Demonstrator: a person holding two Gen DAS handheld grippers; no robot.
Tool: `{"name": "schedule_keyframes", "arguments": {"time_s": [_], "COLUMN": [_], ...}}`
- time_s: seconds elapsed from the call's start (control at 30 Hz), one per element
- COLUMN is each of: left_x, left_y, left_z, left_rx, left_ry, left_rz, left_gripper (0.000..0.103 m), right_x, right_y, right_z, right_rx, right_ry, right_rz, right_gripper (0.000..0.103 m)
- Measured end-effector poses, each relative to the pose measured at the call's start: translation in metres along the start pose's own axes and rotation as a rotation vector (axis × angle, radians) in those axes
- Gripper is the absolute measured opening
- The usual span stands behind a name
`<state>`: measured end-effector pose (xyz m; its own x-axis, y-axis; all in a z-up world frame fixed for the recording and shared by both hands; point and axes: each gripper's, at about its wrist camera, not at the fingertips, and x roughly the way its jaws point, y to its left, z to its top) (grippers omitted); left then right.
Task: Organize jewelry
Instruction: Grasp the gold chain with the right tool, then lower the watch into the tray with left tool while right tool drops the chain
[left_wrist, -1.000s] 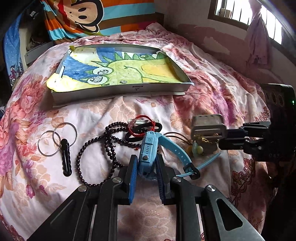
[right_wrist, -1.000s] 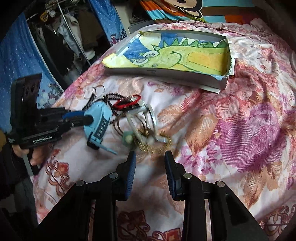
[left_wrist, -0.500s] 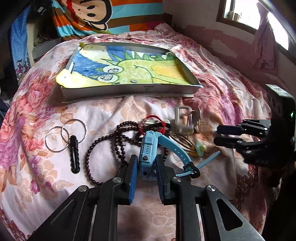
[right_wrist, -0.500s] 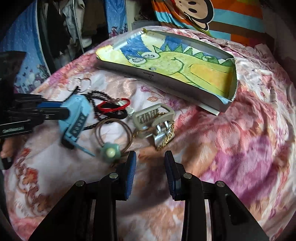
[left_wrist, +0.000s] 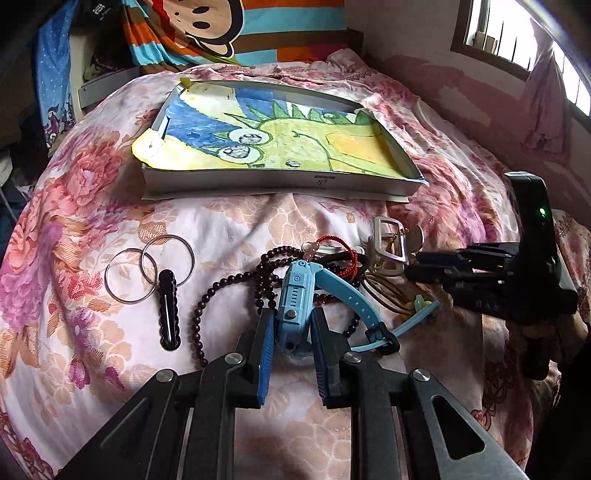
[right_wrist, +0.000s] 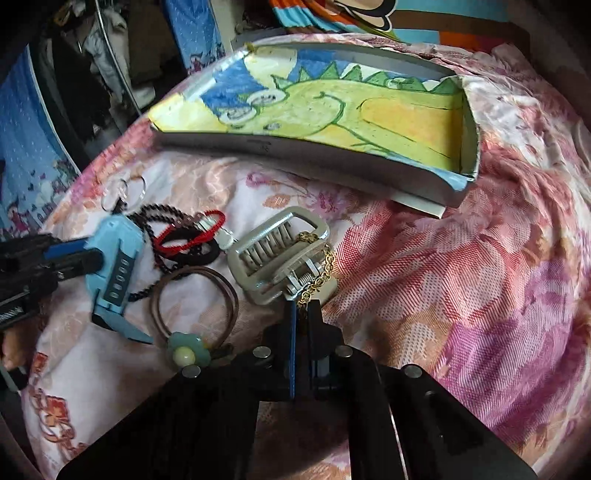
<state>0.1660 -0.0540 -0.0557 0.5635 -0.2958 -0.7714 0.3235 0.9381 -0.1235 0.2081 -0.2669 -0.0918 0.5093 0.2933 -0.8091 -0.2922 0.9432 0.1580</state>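
Both tongs were clenched, your left tongs (left_wrist: 291, 341) on the blue watch (left_wrist: 293, 306), your right tongs (right_wrist: 303, 325) on the hair claw (right_wrist: 275, 258), whose tangled gold chain (right_wrist: 318, 275) risked dragging out neighbouring pieces.

Jewelry in a pile on the flowery bed

A blue watch (left_wrist: 295, 302) stands on its side over dark beads (left_wrist: 207, 306) and a red string loop (right_wrist: 188, 236) — beside them a grey hair claw (right_wrist: 277, 254) with a gold chain (right_wrist: 317, 275), a brown hair band with a green flower (right_wrist: 188, 350), two silver rings (left_wrist: 147, 269) and a black clip (left_wrist: 168, 310).
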Motion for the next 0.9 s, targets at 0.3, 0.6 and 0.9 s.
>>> {"name": "schedule_keyframes", "arguments": {"time_s": [0.3,0.6,0.9], "left_x": [0.0,-0.01,0.0], "left_y": [-0.001,0.0,-0.004], "left_z": [0.0,0.022,0.092], "left_rx": [-0.005,-0.051,-0.102], "left_ry": [-0.021,-0.11,-0.204], "left_rz": [-0.008,-0.001,0.05], "left_gripper": [0.018,0.018,0.018], "right_x": [-0.051,-0.098,-0.108], "right_y": [0.01,0.004,-0.028], "right_z": [0.005,0.043,0.09], "right_rx": [-0.058,-0.087,-0.031], "right_ry": [-0.164,-0.377,-0.531], "right_rz": [-0.079,-0.116,-0.125], "right_gripper": [0.005,0.005,0.005]}}
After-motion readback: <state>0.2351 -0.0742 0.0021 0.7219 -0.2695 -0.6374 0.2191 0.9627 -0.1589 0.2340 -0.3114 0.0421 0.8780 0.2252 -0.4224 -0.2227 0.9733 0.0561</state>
